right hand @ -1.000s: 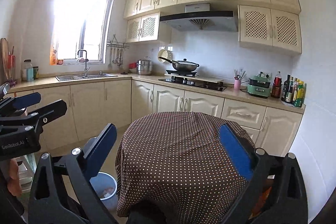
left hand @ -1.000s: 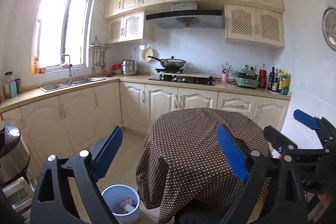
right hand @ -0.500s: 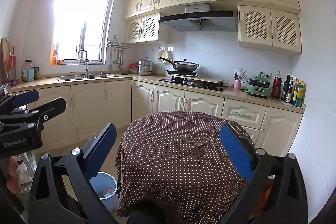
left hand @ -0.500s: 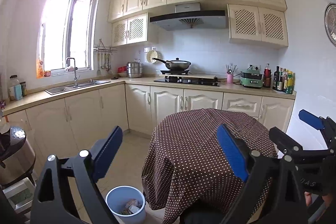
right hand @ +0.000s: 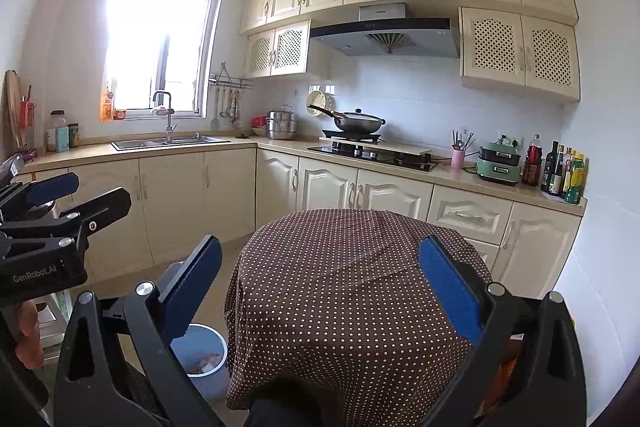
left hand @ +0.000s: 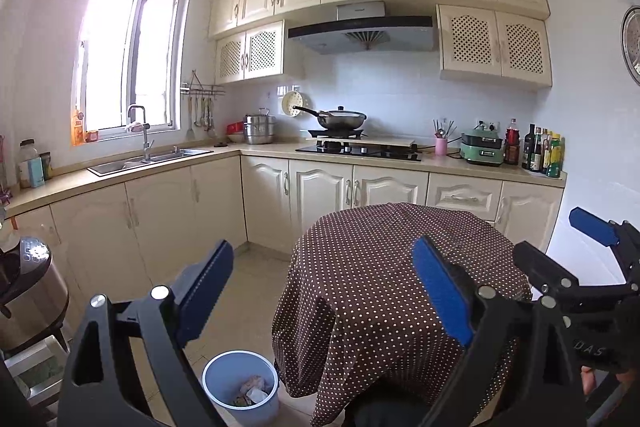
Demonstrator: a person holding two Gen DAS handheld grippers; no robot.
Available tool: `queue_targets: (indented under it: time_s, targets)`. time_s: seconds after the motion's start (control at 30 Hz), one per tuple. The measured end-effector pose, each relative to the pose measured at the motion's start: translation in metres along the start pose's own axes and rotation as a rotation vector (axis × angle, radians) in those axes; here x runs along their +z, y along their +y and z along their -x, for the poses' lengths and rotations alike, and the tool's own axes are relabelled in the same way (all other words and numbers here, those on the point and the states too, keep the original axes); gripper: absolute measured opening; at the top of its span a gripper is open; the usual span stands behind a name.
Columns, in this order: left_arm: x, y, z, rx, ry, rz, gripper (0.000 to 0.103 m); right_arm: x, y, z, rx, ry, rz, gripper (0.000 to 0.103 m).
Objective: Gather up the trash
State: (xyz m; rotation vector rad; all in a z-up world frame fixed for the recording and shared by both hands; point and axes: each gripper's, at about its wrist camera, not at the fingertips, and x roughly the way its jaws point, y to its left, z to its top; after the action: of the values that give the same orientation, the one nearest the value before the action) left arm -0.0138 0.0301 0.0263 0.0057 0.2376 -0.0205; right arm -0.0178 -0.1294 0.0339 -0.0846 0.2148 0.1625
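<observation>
A light blue bin (left hand: 240, 354) stands on the floor at the left foot of a round table (left hand: 380, 267) draped in brown polka-dot cloth. Crumpled paper trash (left hand: 252, 389) lies inside it. My left gripper (left hand: 320, 255) is held open above the bin and the table's near edge, with nothing between its fingers. My right gripper (right hand: 320, 247) is also open and empty, over the table (right hand: 340, 267). The bin (right hand: 208, 383) shows at lower left, partly hidden by my left finger. Each gripper appears in the other's view: right gripper (left hand: 546, 233), left gripper (right hand: 102, 189).
Cream cabinets and a counter (left hand: 460, 165) wrap the back and left walls, with a sink (left hand: 148, 159), a hob with a wok (left hand: 340, 119) and bottles (left hand: 540, 151). A steel cooker (left hand: 28, 291) sits on a stool at far left. Tiled floor lies between table and cabinets.
The left wrist view has swung slightly left, so the table and bin sit further right and the bin shows more fully. The right wrist view is almost unchanged. Both grippers stay open.
</observation>
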Motion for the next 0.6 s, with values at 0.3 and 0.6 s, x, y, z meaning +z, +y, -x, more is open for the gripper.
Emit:
queue_targets:
  time_s: [0.3,0.6]
  targets:
    - [-0.0003,-0.0001,-0.0008,-0.005,0.001,0.0,0.089,0.0006,0.0011,-0.0011,0.002,0.006,0.0,0.096]
    - [-0.003,0.0011,-0.0025,-0.011,0.003,-0.003,0.089,-0.0006,0.0011,-0.0013,0.007,0.012,-0.003,0.096]
